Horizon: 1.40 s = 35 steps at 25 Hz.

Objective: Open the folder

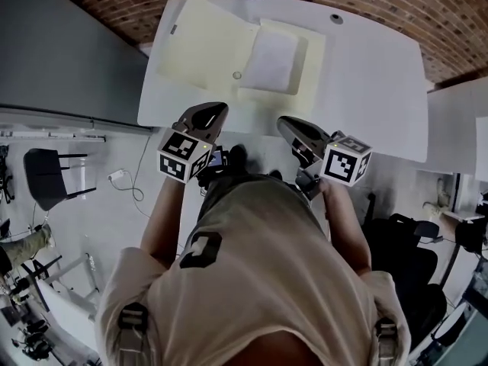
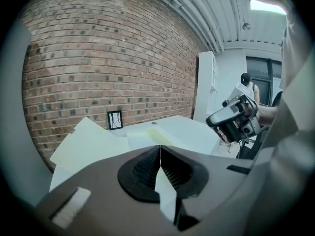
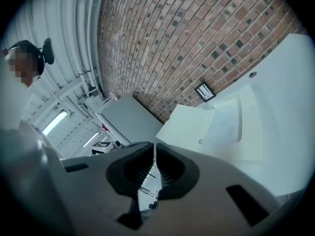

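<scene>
Folder (image 1: 204, 48) beyond left gripper (image 1: 219, 108), right gripper (image 1: 284, 123) (closed)

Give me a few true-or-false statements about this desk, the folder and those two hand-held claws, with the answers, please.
1. The folder lies open on the white table. True.
2. The left gripper is clamped on the folder's edge. False: its jaws are together with nothing between them.
3. A white sheet sits in the folder's right half. True.
4. The right gripper has its jaws wide apart. False: they are shut and hold nothing.
5. A brick wall stands behind the table. True.
</scene>
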### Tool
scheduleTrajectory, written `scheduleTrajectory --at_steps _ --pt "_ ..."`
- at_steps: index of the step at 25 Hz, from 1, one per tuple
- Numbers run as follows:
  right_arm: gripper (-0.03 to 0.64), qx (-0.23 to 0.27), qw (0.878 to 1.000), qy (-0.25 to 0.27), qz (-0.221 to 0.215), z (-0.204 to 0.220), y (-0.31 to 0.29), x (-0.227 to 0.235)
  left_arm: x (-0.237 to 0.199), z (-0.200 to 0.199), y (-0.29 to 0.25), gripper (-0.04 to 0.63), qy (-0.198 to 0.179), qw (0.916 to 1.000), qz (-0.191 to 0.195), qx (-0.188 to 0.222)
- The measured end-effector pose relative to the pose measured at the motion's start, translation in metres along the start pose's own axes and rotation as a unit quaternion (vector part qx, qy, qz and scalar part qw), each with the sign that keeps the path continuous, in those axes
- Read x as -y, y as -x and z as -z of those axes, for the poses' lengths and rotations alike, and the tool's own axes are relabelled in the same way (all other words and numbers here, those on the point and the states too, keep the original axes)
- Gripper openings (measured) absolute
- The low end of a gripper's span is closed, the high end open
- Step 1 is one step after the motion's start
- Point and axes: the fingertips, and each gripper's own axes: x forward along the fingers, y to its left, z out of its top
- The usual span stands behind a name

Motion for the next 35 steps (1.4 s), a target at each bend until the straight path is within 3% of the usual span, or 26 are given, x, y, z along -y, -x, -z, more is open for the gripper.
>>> scheduleTrajectory --at_steps 13,17,22,27,35 --pt "0.015 -0.033 0.999 -0.013 -0.027 0.034 0.021 -0.003 0.044 0.013 0.013 0.006 0.007 0.9998 -0.009 -0.019" --pt "0.015 -0.058 0.998 0.006 -0.022 0.045 0.023 -0.004 0.049 0.024 0.021 0.006 0.020 0.9993 -0.020 -0.026" --pt "0.015 -0.068 0.997 -0.017 -0.036 0.048 0.018 -0.013 0.042 0.037 0.029 0.006 0.045 0.9980 -0.032 -0.030" --pt "0.017 -0.064 0.998 -0.001 -0.029 0.042 -0.003 -0.021 0.027 0.035 0.030 0.006 0.044 0.9987 -0.021 -0.015" --pt "0.015 -0.057 0.998 -0.004 -0.028 0.038 -0.051 -0.048 -0.012 0.026 0.044 0.006 0.073 0.9973 -0.001 0.015"
